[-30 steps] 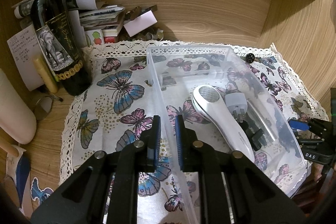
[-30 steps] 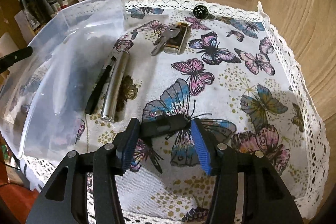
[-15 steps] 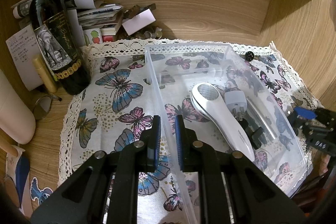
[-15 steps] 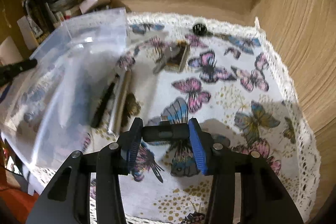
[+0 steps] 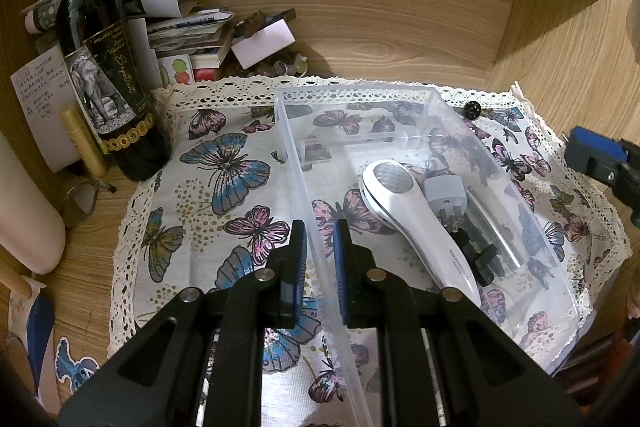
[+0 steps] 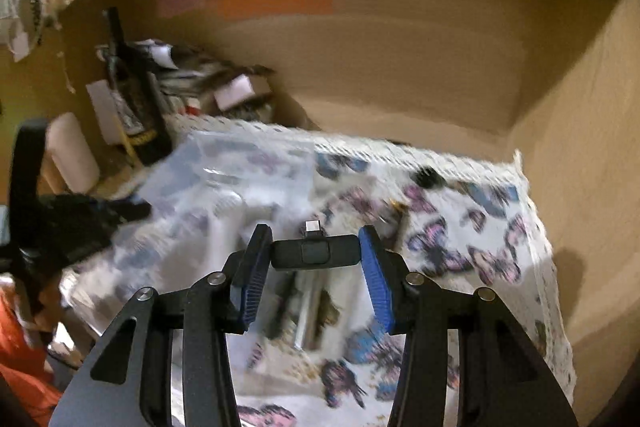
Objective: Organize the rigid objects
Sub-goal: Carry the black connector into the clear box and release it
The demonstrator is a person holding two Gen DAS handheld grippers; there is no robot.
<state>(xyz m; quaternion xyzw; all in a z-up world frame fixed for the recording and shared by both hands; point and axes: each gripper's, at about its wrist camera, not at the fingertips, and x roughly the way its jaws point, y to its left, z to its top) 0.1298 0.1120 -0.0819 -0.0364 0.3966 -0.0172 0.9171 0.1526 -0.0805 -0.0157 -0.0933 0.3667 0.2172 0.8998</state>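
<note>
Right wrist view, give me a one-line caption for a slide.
Right gripper clamps a small black adapter above the butterfly tablecloth, clear plastic bin to its left.

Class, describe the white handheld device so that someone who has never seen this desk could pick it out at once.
Find the butterfly cloth, then the clear bin standing on it. Inside lies the white device, its round mesh-faced head towards the back wall and its handle towards the camera. It is the only white, glossy thing in the bin, with a grey plug and dark parts beside it.
</note>
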